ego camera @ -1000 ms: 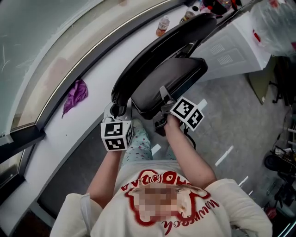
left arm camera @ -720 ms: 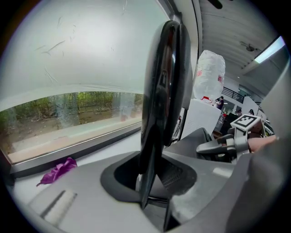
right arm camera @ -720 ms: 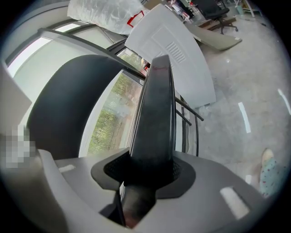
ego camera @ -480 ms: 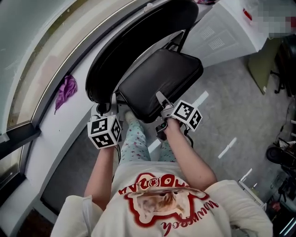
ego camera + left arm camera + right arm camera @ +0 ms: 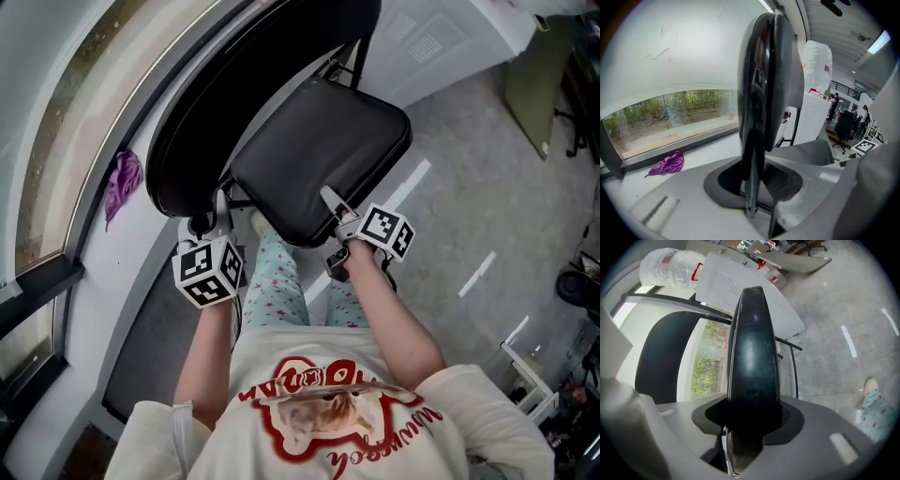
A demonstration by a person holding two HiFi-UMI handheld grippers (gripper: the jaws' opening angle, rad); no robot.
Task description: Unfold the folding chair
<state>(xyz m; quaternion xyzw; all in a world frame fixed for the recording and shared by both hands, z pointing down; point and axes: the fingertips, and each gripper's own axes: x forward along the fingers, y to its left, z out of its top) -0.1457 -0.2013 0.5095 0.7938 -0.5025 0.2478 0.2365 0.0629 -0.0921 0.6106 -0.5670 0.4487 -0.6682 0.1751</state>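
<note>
The black folding chair (image 5: pixel 319 159) stands on the grey floor (image 5: pixel 469 187) directly in front of the person, partly opened, and both tools are on it. The left hand-held gripper (image 5: pixel 219 208) is clamped on the near rim of the glossy black curved backrest (image 5: pixel 234 103). In the left gripper view that rim rises edge-on from between its jaws. The right hand-held gripper (image 5: pixel 332 201) has the near edge of the black padded seat (image 5: pixel 752 357) between its jaws. They have just been easing apart, yet the seat's rim fills the gap and the pads look to press on it, so I judge this a grip rather than a release. The seat stretches away from the right hand-held gripper toward the upper right of the head view, its long axis roughly in line with that tool. The backrest lies just to the seat's left, nearer the window. That makes the right hand the one placed to swing the seat farther off the backrest, while the left steadies the frame. No brand or label shows on the chair. The cubes on the tools carry black-and-white square patterns, not words. The red lettering on the person's shirt sits upside down in the head view, and I cannot read it with confidence. The red print on a white wrapped bundle (image 5: pixel 816 61) is too small to make out. A crumpled purple cloth (image 5: pixel 122 183) lies on the white window ledge (image 5: pixel 141 234), well clear of the chair.
</note>
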